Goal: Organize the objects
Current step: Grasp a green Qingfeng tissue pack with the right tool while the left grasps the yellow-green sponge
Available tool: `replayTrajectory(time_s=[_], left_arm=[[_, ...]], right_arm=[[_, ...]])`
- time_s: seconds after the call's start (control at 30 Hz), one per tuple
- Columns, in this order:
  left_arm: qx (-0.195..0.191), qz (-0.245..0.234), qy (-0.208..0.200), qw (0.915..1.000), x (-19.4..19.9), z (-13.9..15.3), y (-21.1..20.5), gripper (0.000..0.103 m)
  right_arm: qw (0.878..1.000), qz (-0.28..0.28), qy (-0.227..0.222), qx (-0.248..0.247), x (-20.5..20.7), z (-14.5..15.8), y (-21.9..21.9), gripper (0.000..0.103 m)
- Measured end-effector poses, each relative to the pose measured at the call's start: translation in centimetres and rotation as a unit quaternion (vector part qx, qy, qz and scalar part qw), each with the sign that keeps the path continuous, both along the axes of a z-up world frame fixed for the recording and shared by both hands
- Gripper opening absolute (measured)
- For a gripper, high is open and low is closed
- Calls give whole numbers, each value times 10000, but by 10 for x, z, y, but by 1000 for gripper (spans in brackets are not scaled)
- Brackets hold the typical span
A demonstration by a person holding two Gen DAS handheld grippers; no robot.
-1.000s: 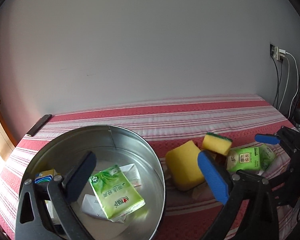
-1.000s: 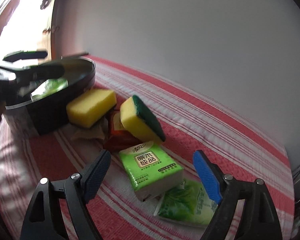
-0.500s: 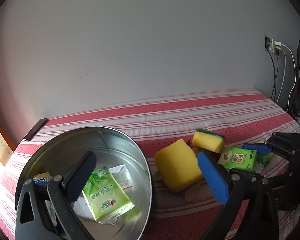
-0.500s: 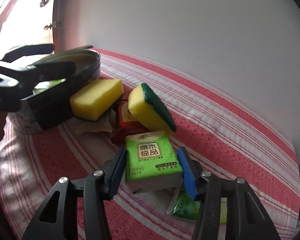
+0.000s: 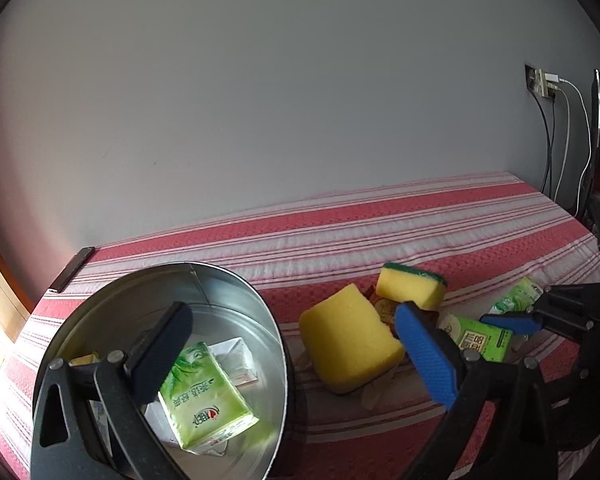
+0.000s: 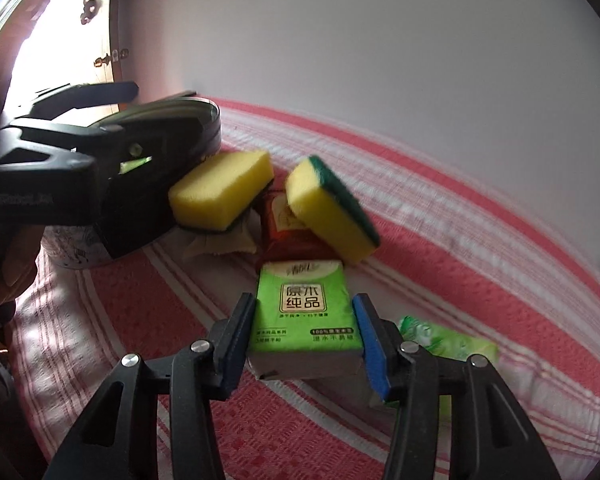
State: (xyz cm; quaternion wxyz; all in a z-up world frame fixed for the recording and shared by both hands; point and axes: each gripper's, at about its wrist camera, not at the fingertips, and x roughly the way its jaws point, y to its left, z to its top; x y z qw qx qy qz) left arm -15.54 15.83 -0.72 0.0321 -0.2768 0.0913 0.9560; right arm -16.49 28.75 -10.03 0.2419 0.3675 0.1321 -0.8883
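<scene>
My right gripper (image 6: 304, 320) is shut on a bright green tissue pack (image 6: 304, 300), its pads pressing on both long sides; the pack's near end sits a little off the striped bedspread (image 6: 440, 220). In the left wrist view the same pack (image 5: 476, 338) shows at the right between the right gripper's fingers. My left gripper (image 5: 292, 344) stands open and holds nothing, one finger over the round metal tin (image 5: 236, 292), the other outside it above a plain yellow sponge (image 5: 348, 340). Inside the tin lies another green tissue pack (image 5: 204, 396) on white packets.
A green-topped sponge (image 6: 328, 212) leans on a red packet (image 6: 280, 220) just beyond the held pack. A second green pack (image 6: 448, 340) lies to its right. A dark flat bar (image 5: 72, 268) rests by the wall; cables hang from a socket (image 5: 544, 84).
The right gripper's jaws went from wide open around the green pack to closed on its sides, and the pack has turned square to the gripper. The left gripper barely moved.
</scene>
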Motion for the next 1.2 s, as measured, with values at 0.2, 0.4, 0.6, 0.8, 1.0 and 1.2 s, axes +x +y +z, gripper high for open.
replayTrajectory(time_s=[0.2,0.4,0.6,0.8,1.0,1.2], left_arm=[[-58,-60,-12,10000,-2,-1,7,103],[-35,-71,31,10000,-3,1,6,103],[-84,-141,44,9999,-6,3,22,103],[-203,-530,-161,9983,-18,-7,54,103],[-243,-667,-287,9971,-35,-19,73,103],[-258,-860,-509,9947,-49,-29,84,103]], right_arm=[[9999,-47,-90,85,-3,-3,-4,52],[9973,-374,569,-274,20,14,9,52],[9825,-1333,1079,-728,29,28,44,52],[9676,-2105,1185,-732,20,32,72,52],[9640,-2231,1226,-769,19,33,73,52],[9659,-2276,993,-731,12,33,71,52]])
